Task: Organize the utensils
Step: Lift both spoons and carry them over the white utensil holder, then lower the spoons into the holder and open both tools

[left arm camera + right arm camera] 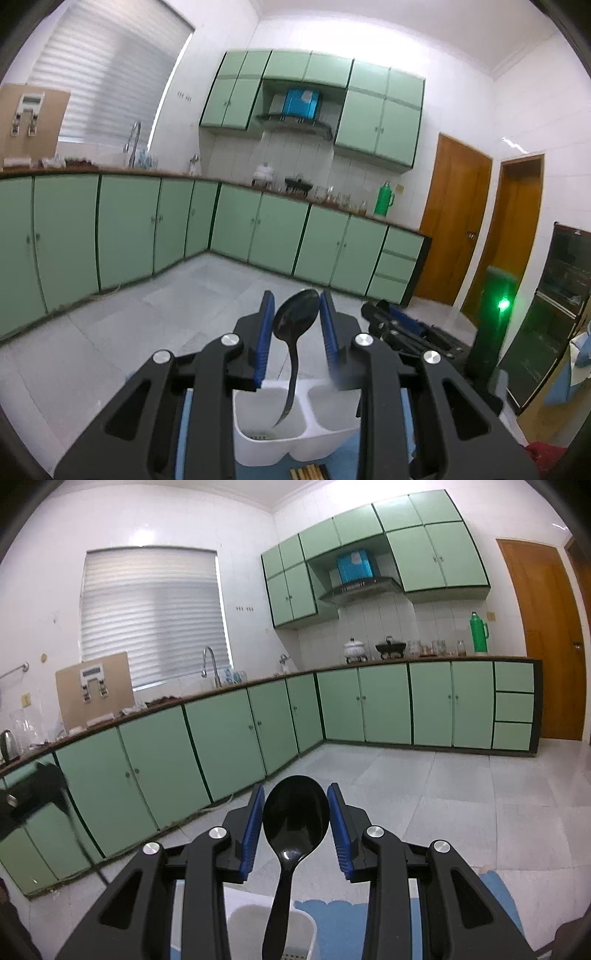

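My left tongs clamp one black spoon, bowl at twelve o'clock, handle hanging over the white divided holder, while my right tongs clamp another black spoon.

spoon handle cut off below | white holder partly hidden

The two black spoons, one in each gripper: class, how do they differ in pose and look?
The left gripper's spoon is turned partly edge-on, its handle curving down over a white two-compartment holder. The right gripper's spoon faces the camera, bowl full and round, handle straight. Both are black, glossy and held bowl-up.
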A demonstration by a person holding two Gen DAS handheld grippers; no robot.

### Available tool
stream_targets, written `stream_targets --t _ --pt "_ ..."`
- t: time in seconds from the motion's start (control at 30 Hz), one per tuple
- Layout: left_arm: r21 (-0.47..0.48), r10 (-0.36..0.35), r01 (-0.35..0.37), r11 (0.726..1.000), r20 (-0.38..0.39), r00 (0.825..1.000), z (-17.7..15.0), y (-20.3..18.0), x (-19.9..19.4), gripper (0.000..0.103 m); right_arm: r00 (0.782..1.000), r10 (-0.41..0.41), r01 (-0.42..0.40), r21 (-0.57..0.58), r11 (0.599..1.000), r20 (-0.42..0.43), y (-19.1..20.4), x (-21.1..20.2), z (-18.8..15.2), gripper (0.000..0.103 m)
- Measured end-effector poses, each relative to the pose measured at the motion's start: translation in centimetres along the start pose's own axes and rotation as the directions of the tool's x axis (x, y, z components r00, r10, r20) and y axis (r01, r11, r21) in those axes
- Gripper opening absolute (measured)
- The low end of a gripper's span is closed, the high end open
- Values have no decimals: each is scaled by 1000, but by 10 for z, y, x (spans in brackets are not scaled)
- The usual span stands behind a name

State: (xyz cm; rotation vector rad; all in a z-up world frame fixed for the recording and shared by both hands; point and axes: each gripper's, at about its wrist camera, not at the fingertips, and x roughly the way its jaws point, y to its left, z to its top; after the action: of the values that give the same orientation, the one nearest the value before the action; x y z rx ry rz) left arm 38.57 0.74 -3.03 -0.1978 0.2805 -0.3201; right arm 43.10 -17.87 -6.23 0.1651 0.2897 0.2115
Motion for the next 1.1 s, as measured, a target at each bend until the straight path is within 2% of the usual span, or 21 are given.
stream_targets --t 0.2,0.43,0.5,0.57,0.63,0.67,0.73,0.83,0.9,1.0,1.1 --pt "-36 17 -21 999 -111 994 -34 23 44 24 998 2 -2 8 1000 -66 -3 19 -24 35" --pt "-22 46 -50 998 -160 986 -46 34 40 29 993 12 -12 2 1000 -121 -5 19 -41 36" --pt "-11 60 -63 998 -172 983 -47 35 35 32 991 11 -9 12 1000 -130 -8 13 -43 40" --pt "-1 74 -75 997 -175 982 -48 37 27 40 991 2 1 21 1000 -132 -12 4 -43 52" --pt "16 92 -91 996 -182 979 -49 37 15 46 991 -2 7 37 999 -135 -16 -13 -44 57" --pt "21 98 -95 995 -186 978 -51 36 9 49 990 -6 12 39 999 -139 -17 -18 -45 63" --pt "34 106 -101 994 -200 974 -57 34 -8 56 988 -27 35 47 998 -155 -22 -40 -51 70" --pt "63 118 -106 992 -241 963 -75 28 -34 64 981 -29 43 69 997 -190 -27 -73 -68 81" --pt "77 124 -106 991 -282 952 -93 24 -50 70 974 -40 59 81 995 -224 -27 -96 -82 83" --pt "72 127 -108 991 -354 927 -121 20 -70 74 958 -40 74 110 991 -283 -28 -123 -104 86" --pt "85 140 -115 990 -417 898 -151 18 -89 77 932 -39 89 122 989 -359 -22 -147 -135 87"
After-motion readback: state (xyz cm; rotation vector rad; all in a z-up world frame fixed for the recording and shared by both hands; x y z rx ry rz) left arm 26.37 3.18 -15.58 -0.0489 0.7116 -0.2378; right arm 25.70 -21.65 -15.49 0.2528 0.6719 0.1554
